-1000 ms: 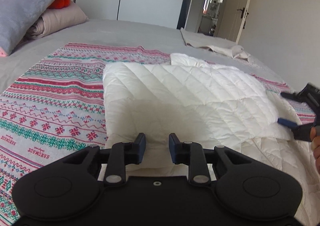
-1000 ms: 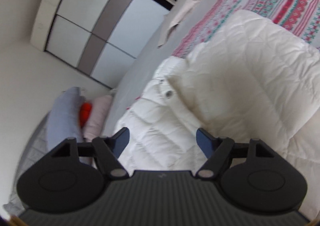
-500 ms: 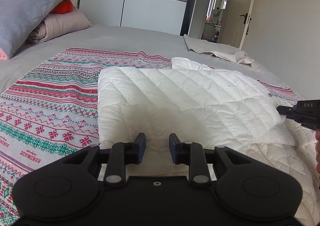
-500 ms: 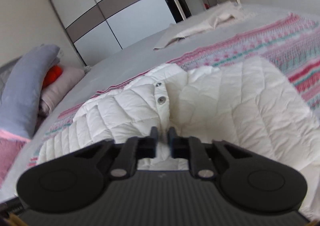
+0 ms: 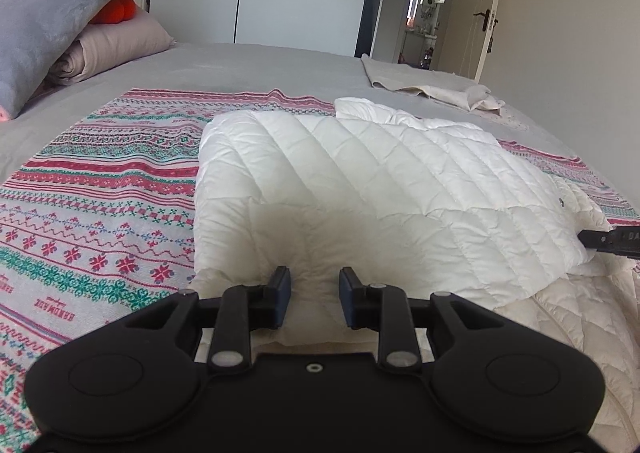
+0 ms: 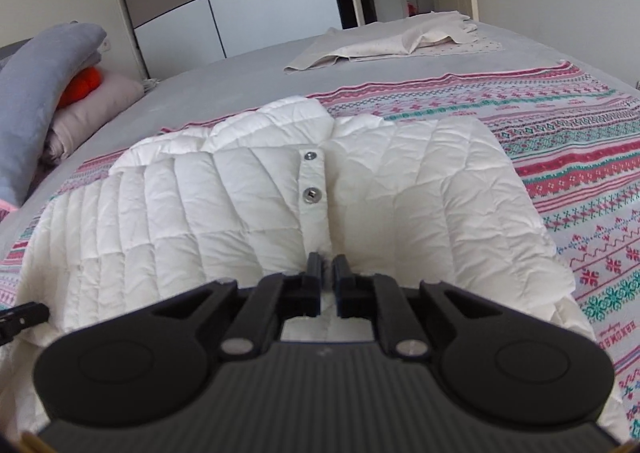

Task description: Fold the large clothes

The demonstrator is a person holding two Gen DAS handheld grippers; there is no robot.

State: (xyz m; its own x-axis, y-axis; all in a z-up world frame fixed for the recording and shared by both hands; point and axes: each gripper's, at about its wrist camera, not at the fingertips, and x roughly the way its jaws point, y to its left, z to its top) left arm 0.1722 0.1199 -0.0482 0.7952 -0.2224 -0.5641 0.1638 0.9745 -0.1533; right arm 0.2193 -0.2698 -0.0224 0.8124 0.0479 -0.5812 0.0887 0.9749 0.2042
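A white quilted jacket [image 5: 380, 181] lies partly folded on a patterned blanket [image 5: 100, 193] on the bed. My left gripper [image 5: 315, 293] sits at the jacket's near edge. Its jaws are opening, with white fabric lying between the pads but not pinched. In the right wrist view the jacket [image 6: 200, 221] shows its snap-button strip [image 6: 312, 189]. My right gripper [image 6: 327, 273] is shut on the jacket fabric just below that strip. The right gripper's tip [image 5: 608, 241] shows at the jacket's right side in the left wrist view. The left gripper's tip [image 6: 24, 317] peeks in at the far left.
Grey and beige pillows [image 5: 52, 13] with an orange item are stacked at the bed's far left. A beige garment [image 6: 400, 41] lies at the far end of the grey bedsheet. A wardrobe [image 5: 260, 1] and a door stand behind the bed.
The right gripper rolled level and closed from wide open onto the jacket below the snap strip. The left gripper stayed in place and its jaws widened slightly.
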